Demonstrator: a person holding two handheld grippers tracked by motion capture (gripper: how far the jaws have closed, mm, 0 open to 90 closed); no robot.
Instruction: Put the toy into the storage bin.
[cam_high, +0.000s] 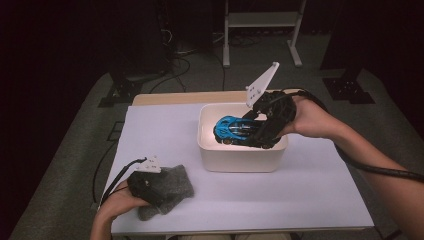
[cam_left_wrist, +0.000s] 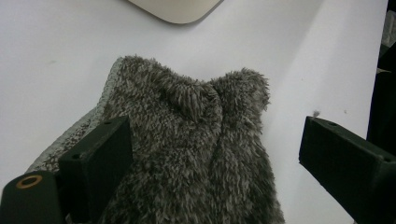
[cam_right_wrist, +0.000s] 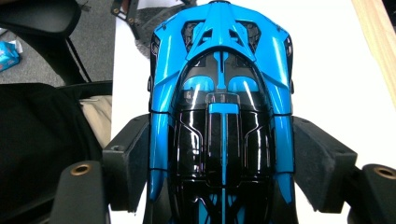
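Toy car (cam_right_wrist: 222, 121), blue with glossy black roof and centre stripe: clamped along both flanks by right gripper (cam_high: 267, 131), pads pressed on the bodywork in the right gripper view; high view places it nose toward the table's left, above the open white bin (cam_high: 242, 159). Bin: mid-table, toward the far edge, bare white table (cam_high: 280, 195) on all sides. Grey shaggy cloth (cam_left_wrist: 187, 149): near left corner, close to the table's front edge; left gripper view shows deep pile and a stitched hem. Left gripper (cam_high: 150, 186): jaws spread wide, one resting on the cloth, the other clear over the table, nothing gripped.
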